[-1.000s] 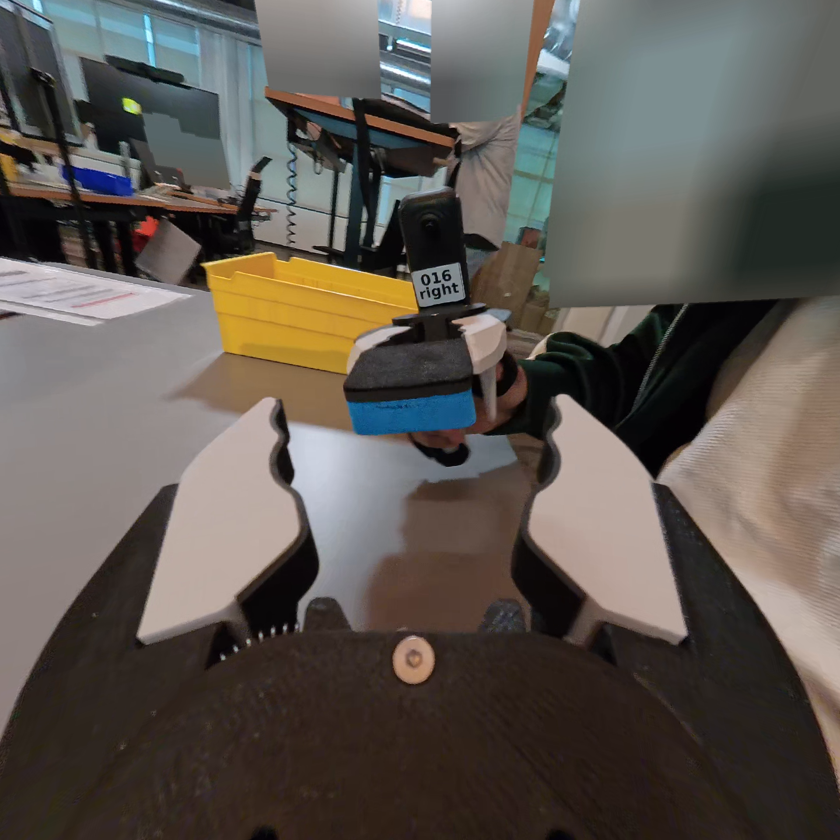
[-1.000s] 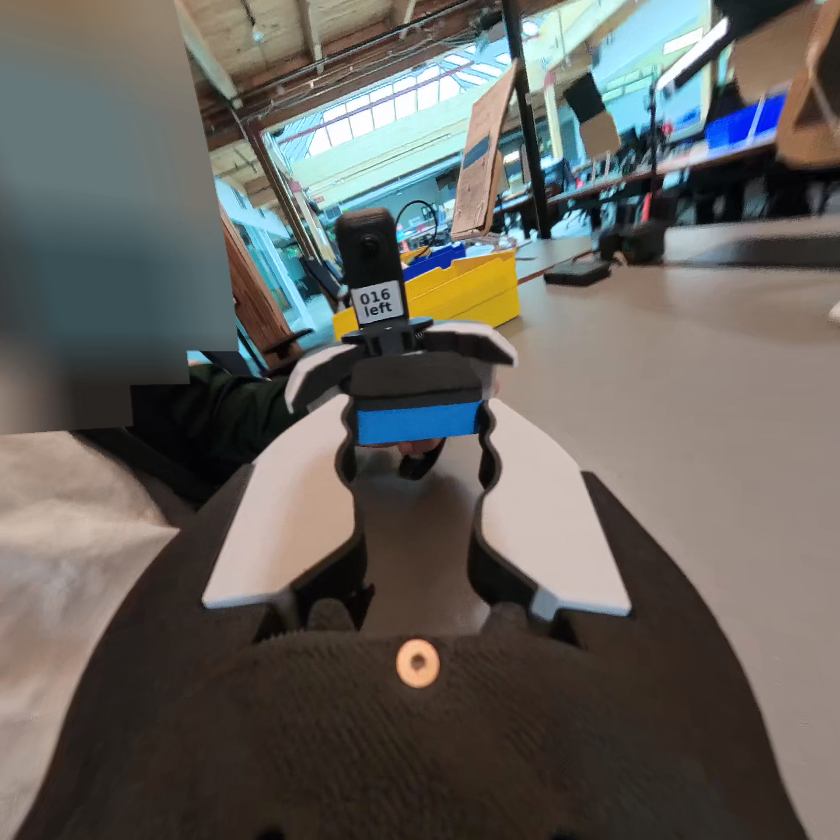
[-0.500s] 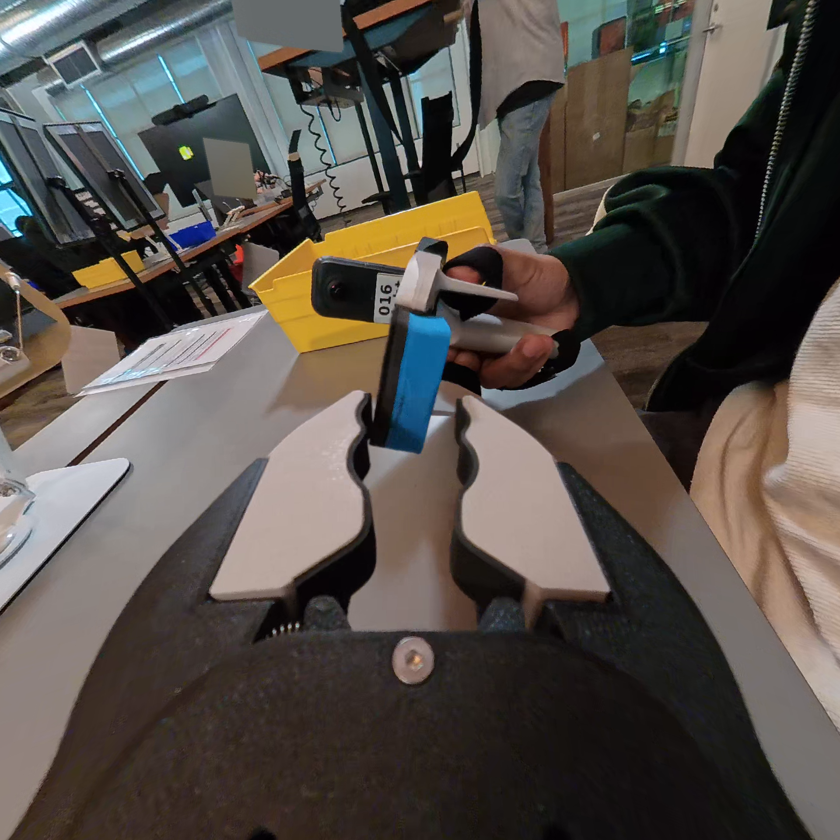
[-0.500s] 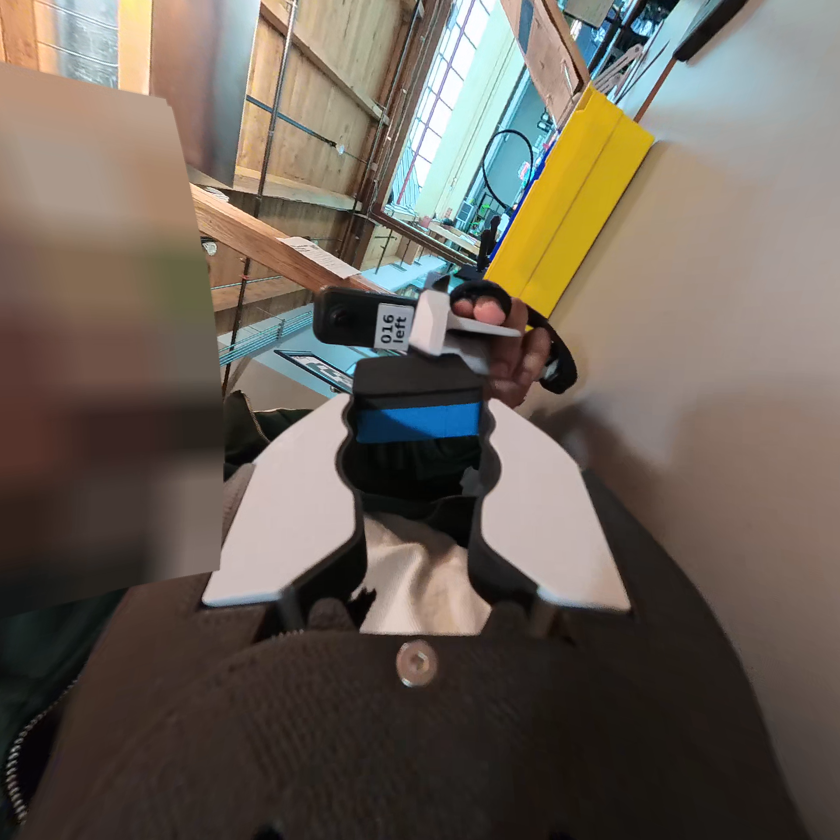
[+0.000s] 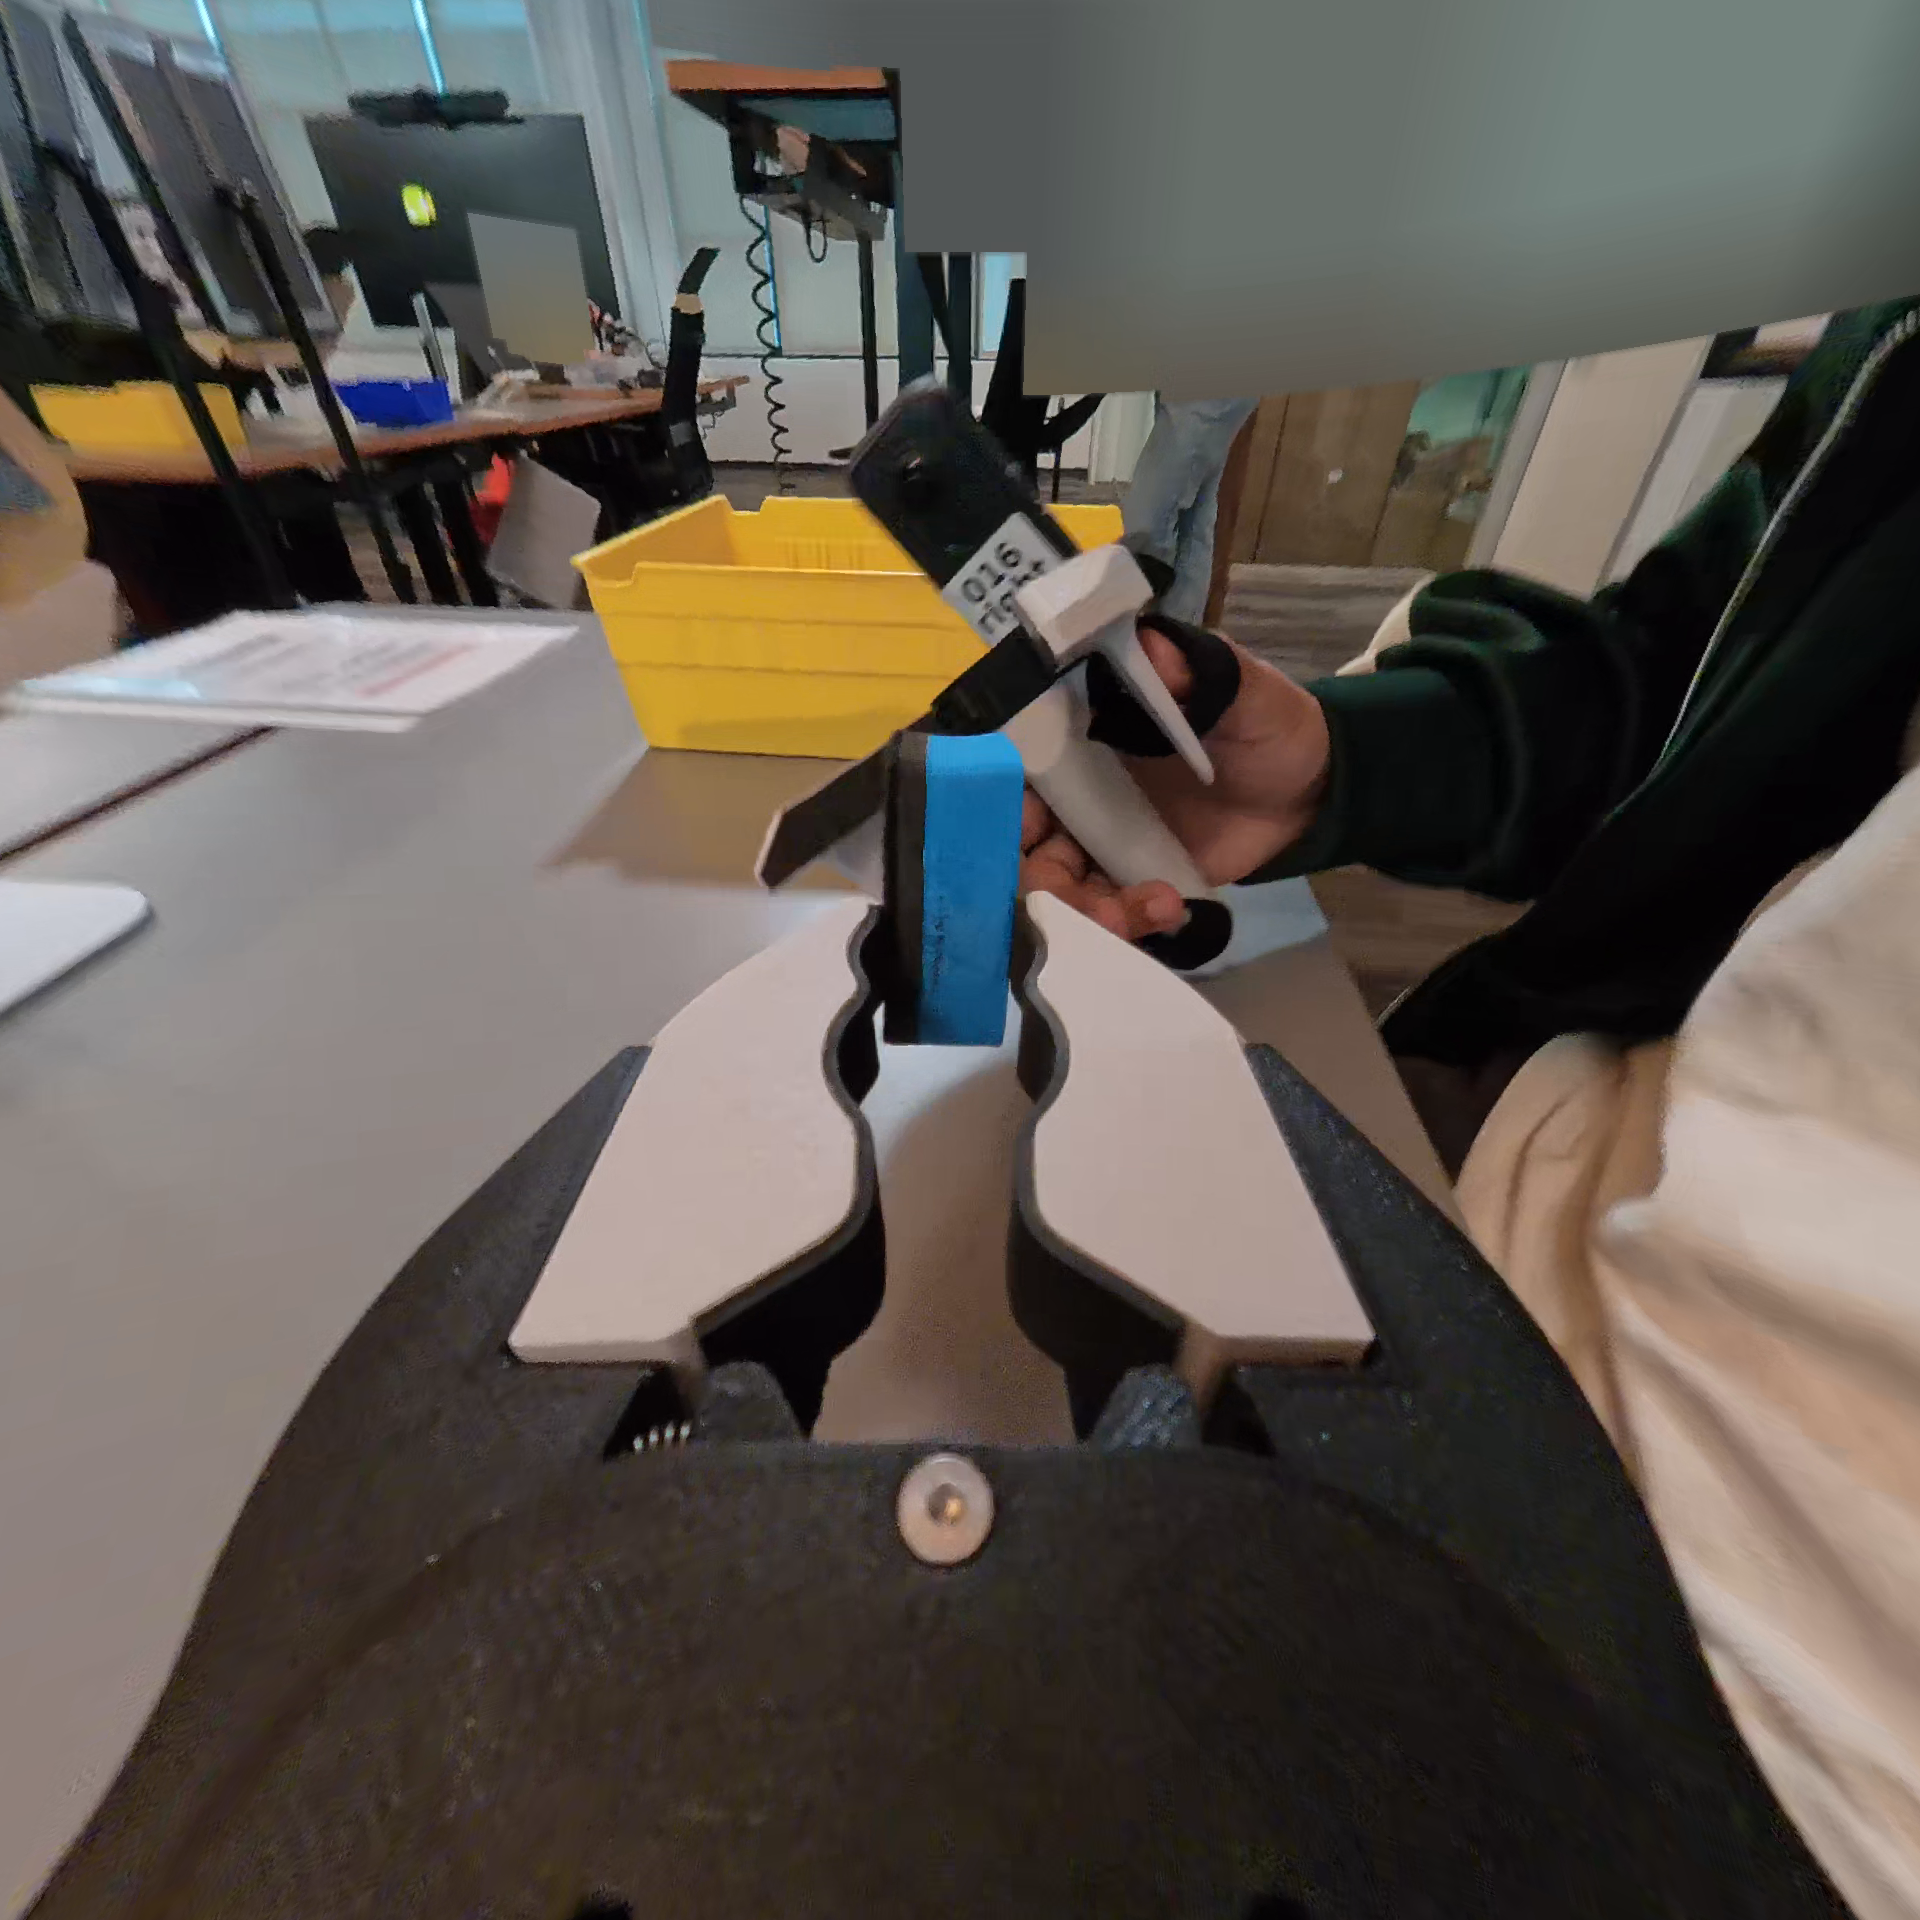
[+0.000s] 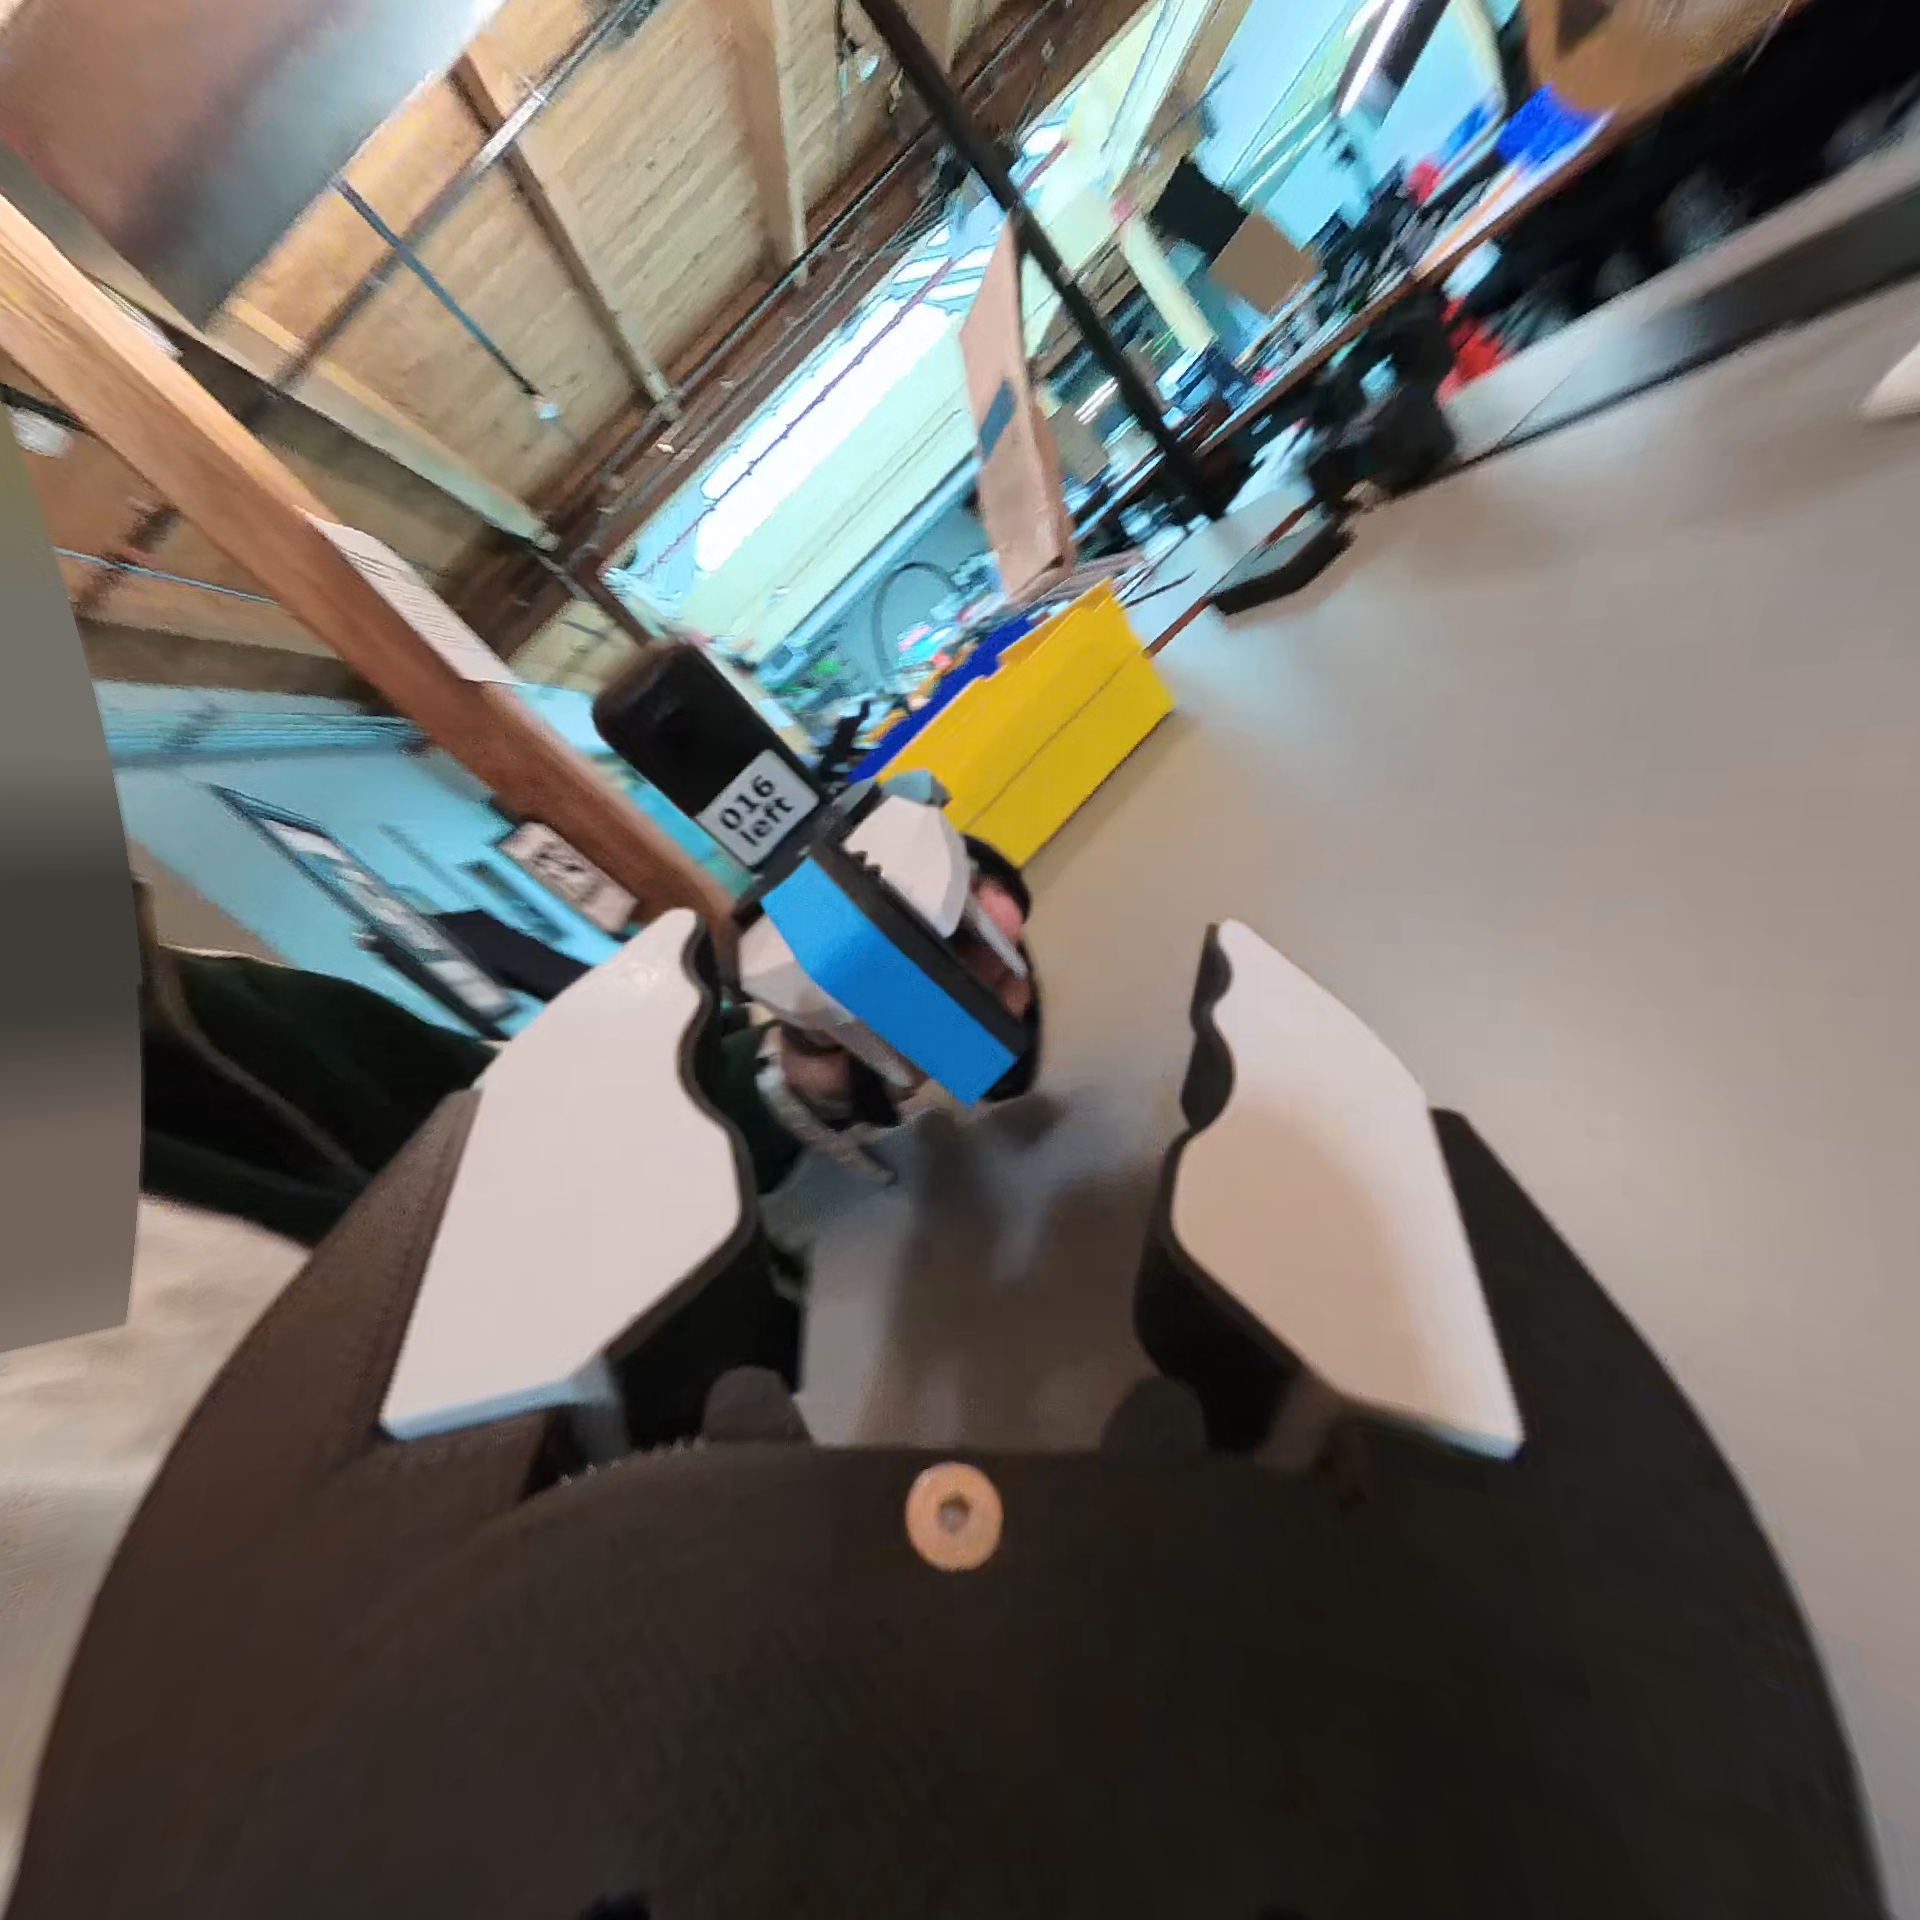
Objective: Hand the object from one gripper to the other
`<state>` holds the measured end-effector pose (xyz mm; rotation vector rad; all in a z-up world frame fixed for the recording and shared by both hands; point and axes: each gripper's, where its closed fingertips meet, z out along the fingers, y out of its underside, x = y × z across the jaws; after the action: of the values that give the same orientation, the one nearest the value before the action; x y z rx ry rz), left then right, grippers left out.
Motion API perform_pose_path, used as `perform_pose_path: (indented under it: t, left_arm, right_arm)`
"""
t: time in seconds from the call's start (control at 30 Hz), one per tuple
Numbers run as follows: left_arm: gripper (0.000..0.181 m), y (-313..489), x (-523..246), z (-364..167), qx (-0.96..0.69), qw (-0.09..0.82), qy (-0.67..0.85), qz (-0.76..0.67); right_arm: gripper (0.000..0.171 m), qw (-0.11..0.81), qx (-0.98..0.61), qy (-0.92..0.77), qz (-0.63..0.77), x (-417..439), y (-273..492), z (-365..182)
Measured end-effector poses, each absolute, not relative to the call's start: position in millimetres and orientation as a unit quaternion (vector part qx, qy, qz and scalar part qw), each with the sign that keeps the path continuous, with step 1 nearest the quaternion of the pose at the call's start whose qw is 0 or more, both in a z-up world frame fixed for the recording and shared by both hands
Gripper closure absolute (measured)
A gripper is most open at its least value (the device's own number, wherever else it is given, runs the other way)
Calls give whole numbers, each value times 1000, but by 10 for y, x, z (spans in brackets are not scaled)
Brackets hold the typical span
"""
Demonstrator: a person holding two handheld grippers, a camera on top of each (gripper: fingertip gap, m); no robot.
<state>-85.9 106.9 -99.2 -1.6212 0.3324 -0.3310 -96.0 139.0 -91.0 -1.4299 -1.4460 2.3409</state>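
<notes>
A foam block (image 5: pixel 966 894), blue on one side and black on the other, stands on edge between my left gripper's (image 5: pixel 951 920) fingers. The left gripper is shut on it above the grey table (image 5: pixel 364 987). One finger (image 5: pixel 821 831) of the right gripper shows just behind the block, tilted and spread apart from it, held by a hand (image 5: pixel 1247 758). In the right wrist view my right gripper (image 6: pixel 951 940) is wide open and empty. The block (image 6: pixel 883 987) sits beyond its fingertips, clamped in the left gripper (image 6: pixel 862 935).
A yellow bin (image 5: pixel 790 644) stands on the table behind the grippers and also shows in the right wrist view (image 6: pixel 1049 748). Papers (image 5: pixel 291 665) lie at far left and a white flat base (image 5: pixel 52 935) at the left edge. The person's body fills the right side. The grippers' ends are close to 4 cm from one another.
One second ago the right gripper held the block and the left was open. The left gripper closed on the block, and the right gripper opened and drew back.
</notes>
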Motion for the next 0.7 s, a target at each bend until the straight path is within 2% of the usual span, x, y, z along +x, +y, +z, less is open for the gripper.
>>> perform_pose_path:
  t: [0.1, 0.2, 0.33, 0.43, 0.7]
  left_arm:
    - [160, 1099, -929, -1000, -727, 655, 83, -189]
    - [160, 1097, -877, -946, -710, 659, 61, -240]
    - [160, 1080, -822, -845, -675, 661, 28, -325]
    - [160, 1082, -810, -845, -664, 652, 6, -367]
    - [159, 1092, -799, -875, -658, 656, 14, -369]
  right_arm:
    - [93, 132, -456, -501, 724, -985, 1470, -876]
    - [104, 186, -423, -542, 702, -953, 1385, -840]
    - [119, 183, -380, -574, 702, -889, 1238, -827]
    - [147, 170, -360, -590, 702, -834, 1171, -827]
    - [148, 155, -365, -590, 704, -819, 1167, -817]
